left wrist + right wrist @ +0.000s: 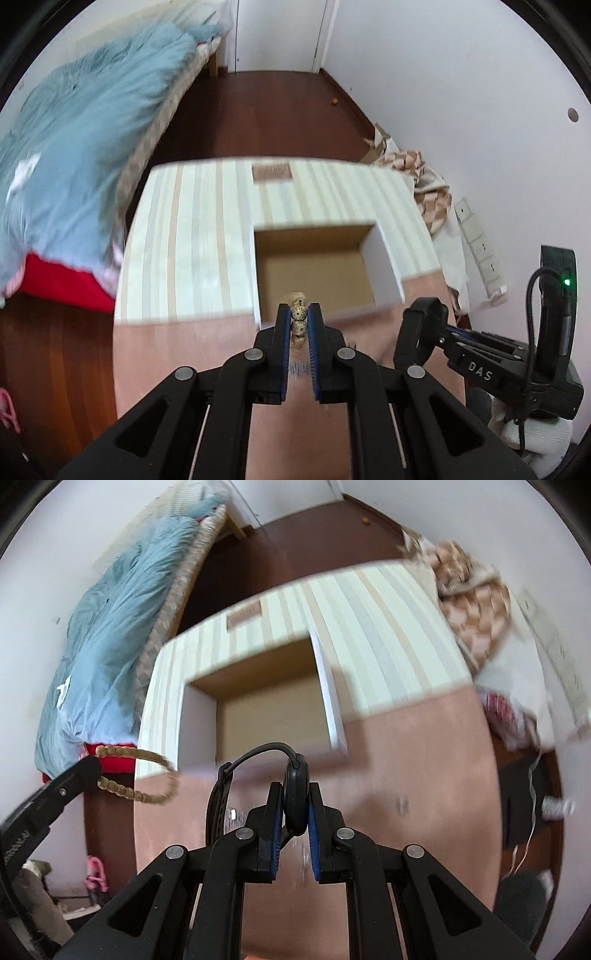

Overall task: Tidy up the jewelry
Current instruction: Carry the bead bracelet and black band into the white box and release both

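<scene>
My left gripper is shut on a speckled beaded bracelet, held just in front of the open compartment of a striped box. The bracelet's loop also shows hanging from the left gripper in the right wrist view. My right gripper is shut on a dark oval pendant with a black cord, above the pink table, in front of the same box. The right gripper shows at the right of the left wrist view.
A bed with a blue blanket stands left of the box. Patterned cloth and a power strip lie at the right by the wall. The floor is dark wood.
</scene>
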